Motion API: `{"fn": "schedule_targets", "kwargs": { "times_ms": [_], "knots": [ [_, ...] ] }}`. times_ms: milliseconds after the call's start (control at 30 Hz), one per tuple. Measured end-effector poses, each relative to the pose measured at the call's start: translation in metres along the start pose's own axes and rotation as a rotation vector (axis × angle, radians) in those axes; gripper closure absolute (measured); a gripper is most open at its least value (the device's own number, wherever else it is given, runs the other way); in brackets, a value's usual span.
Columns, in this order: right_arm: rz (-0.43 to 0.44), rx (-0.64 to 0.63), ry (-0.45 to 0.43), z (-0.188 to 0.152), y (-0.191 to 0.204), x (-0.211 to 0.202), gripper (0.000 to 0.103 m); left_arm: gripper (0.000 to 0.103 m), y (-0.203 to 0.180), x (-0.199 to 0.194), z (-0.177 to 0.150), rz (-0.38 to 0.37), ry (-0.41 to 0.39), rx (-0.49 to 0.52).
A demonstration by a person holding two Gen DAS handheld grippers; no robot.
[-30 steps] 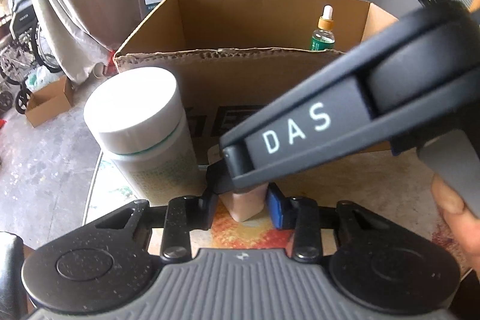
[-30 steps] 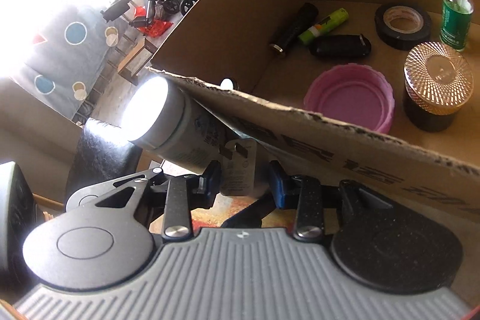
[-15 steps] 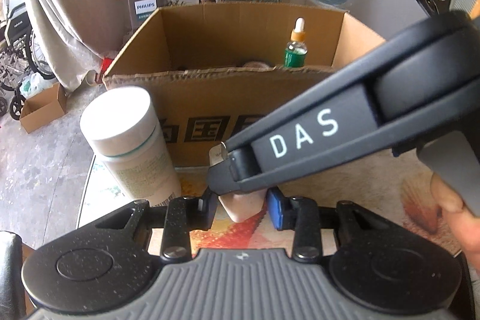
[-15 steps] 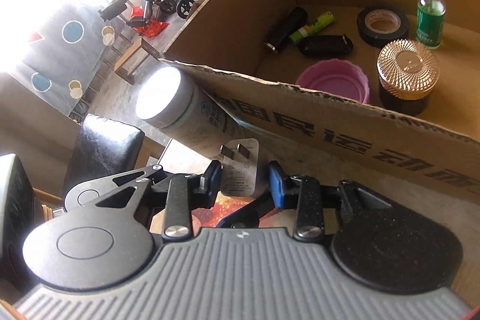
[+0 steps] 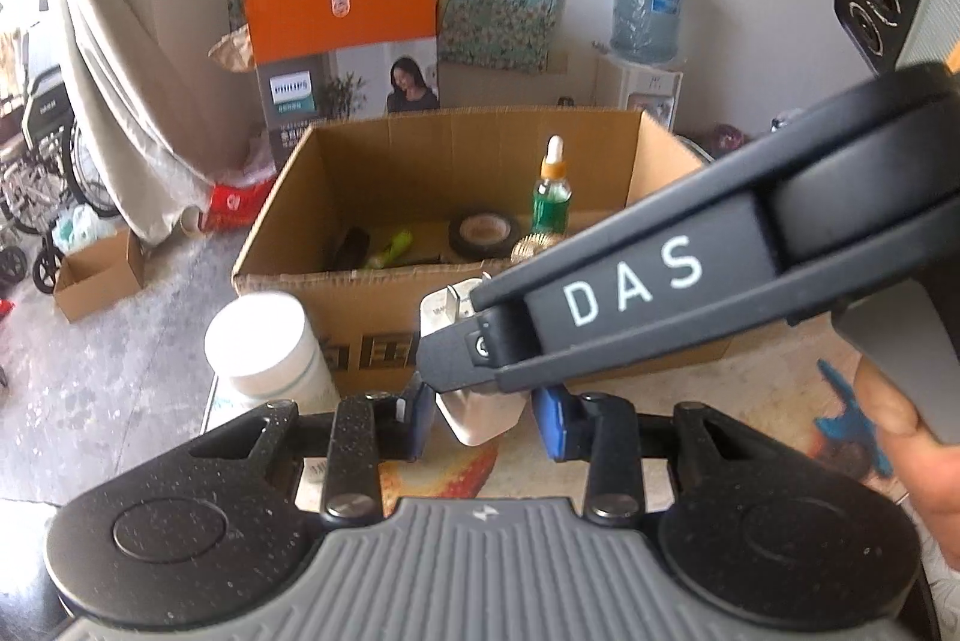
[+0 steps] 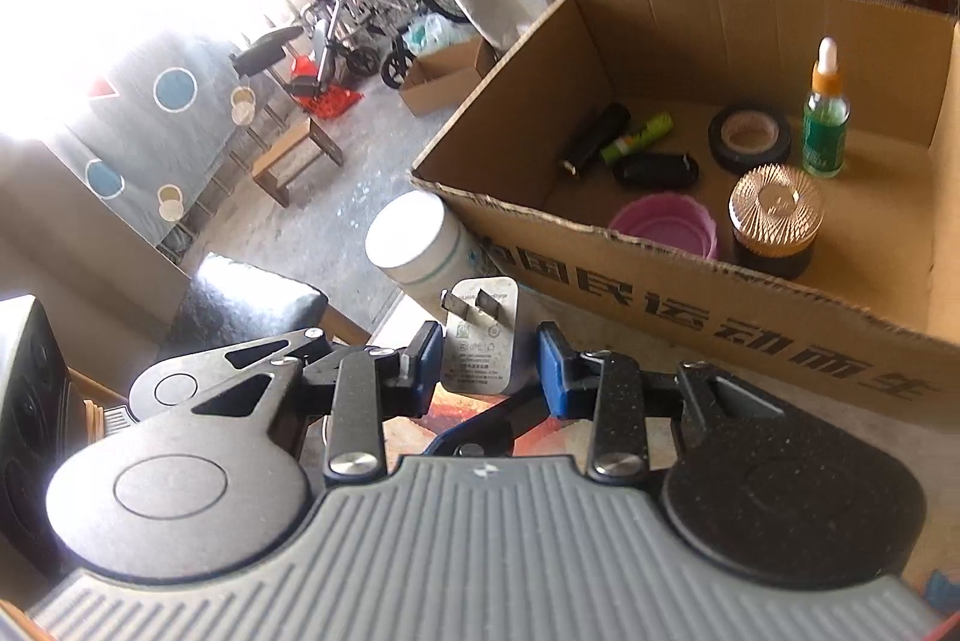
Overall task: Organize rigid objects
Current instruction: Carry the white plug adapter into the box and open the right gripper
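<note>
So both grippers are on the same white plastic plug adapter (image 6: 479,348) right now: my right gripper (image 6: 483,364) is clamped on its body, the left gripper (image 5: 480,410) pinches its lower end, and it's held up off the tabletop (image 5: 774,389) just short of the open brown cardboard box (image 6: 708,293). The box already has a green dropper bottle (image 6: 825,134), black tape roll (image 6: 750,138), gold-lidded jar (image 6: 775,221) and pink lid (image 6: 665,225) inside. I'd guess we're well along, with the adapter and the white-capped cylindrical bottle (image 5: 267,350) beside the box left.
</note>
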State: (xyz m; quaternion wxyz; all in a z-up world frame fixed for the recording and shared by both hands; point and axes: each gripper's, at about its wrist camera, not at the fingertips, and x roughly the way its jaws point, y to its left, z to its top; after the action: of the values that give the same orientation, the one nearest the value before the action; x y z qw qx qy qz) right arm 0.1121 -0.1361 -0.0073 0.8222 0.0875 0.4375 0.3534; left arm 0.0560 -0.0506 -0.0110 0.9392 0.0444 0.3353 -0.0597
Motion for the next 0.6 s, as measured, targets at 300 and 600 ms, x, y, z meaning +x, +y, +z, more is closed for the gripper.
{"fn": "schedule_targets", "kwargs": {
  "times_ms": [300,600],
  "knots": [
    [-0.017,-0.025,-0.082,0.009,0.009,-0.046,0.07,0.067,-0.016,-0.019,0.024,-0.026,-0.074,0.035],
    [-0.084,0.003,-0.142,0.038,-0.013,-0.083,0.07,0.066,-0.036,0.008,0.075,-0.123,-0.076,0.059]
  ]
}}
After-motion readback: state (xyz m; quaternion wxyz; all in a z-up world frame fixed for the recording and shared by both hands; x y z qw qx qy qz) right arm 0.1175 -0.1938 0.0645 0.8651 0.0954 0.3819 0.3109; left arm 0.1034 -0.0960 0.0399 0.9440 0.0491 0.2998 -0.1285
